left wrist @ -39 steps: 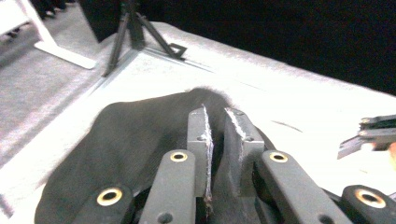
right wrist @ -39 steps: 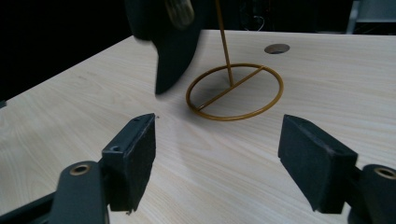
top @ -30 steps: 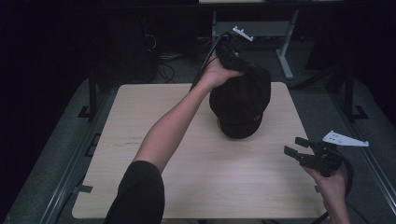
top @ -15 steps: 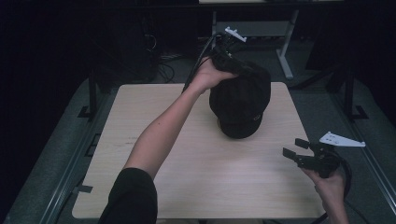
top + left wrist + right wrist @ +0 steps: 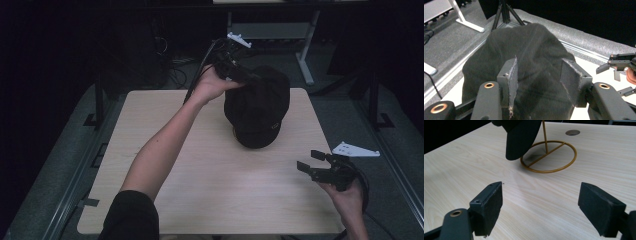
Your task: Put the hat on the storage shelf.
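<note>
Left gripper (image 5: 248, 76) sits at the far side of the cap (image 5: 257, 107), up against the back of its crown; its jaws have just been opening. From the left gripper view I see the two pads (image 5: 512, 75) standing apart with the cap's dark cloth (image 5: 524, 57) bulging up between them, and I read no pinch on it: the cloth sits loose in the gap rather than pressed flat. Left hand (image 5: 212, 85) reaches out over the far edge of the table (image 5: 190, 190), with the forearm crossing the wood on a diagonal. Cap rests on a thin brass-coloured stand; in the right gripper view I see the stand's ring base (image 5: 549, 157) flat on the table, a cross bar and an upright rod rising from it, and the cap's brim (image 5: 520, 138) hanging over the ring's near side. Cap and stand sit toward the far right of the tabletop, brim pointing to the near edge. Right gripper (image 5: 314, 165) hovers at the near right corner of the table, well apart from the cap, with its jaws spread wide and nothing between them; its pads (image 5: 489, 206) frame bare wood. A round cable hole (image 5: 572, 132) shows in the table beyond the stand.
</note>
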